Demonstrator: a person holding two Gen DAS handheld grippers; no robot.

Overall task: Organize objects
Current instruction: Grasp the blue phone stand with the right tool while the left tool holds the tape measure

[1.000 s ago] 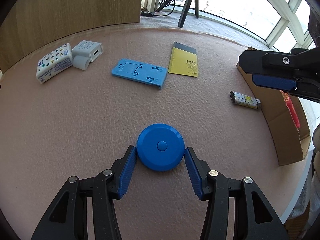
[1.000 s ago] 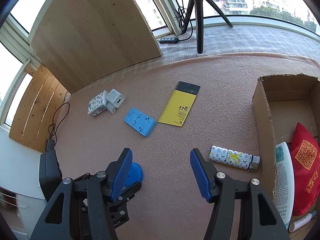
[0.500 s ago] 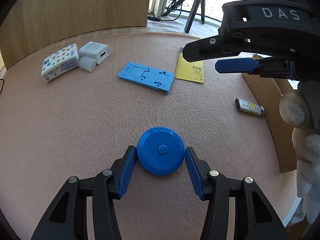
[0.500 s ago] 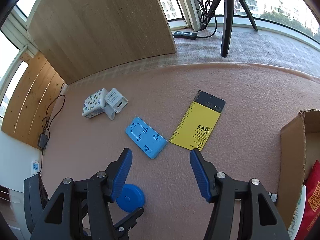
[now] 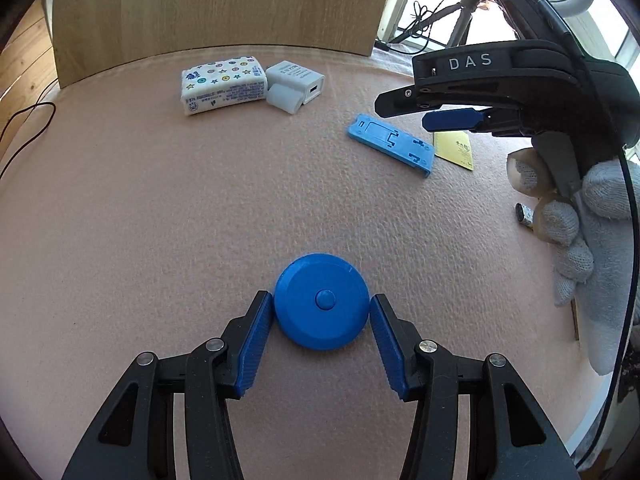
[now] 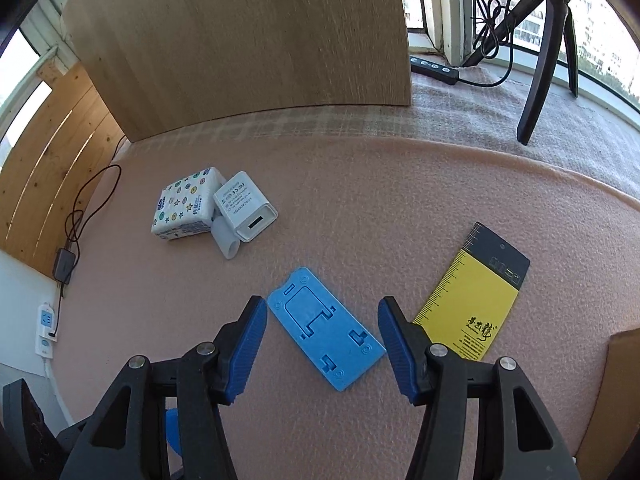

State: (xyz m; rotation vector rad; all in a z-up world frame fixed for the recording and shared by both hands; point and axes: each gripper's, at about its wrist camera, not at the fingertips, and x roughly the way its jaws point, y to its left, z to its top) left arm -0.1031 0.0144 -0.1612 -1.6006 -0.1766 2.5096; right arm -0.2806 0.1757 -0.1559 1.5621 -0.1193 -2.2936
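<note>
Since a second ago, the right gripper [image 6: 322, 344] has swung over one flat blue plastic phone stand [image 6: 326, 330], its jaws spread. One round blue plastic tape measure [image 5: 321, 306] sits between the left gripper's [image 5: 321, 340] spread jaws, seemingly just untouched.

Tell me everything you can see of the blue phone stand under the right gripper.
The blue phone stand is a flat rectangular plate with rounded corners, of what looks like matte plastic, with cut-out tabs, slots and small circles near its corners. It lies folded flat on the pink mat, set diagonally, between the open fingers of the right gripper, which do not touch it. The yellow card lies beside it, apart. In the left wrist view it shows a raised lip at one end.
</note>
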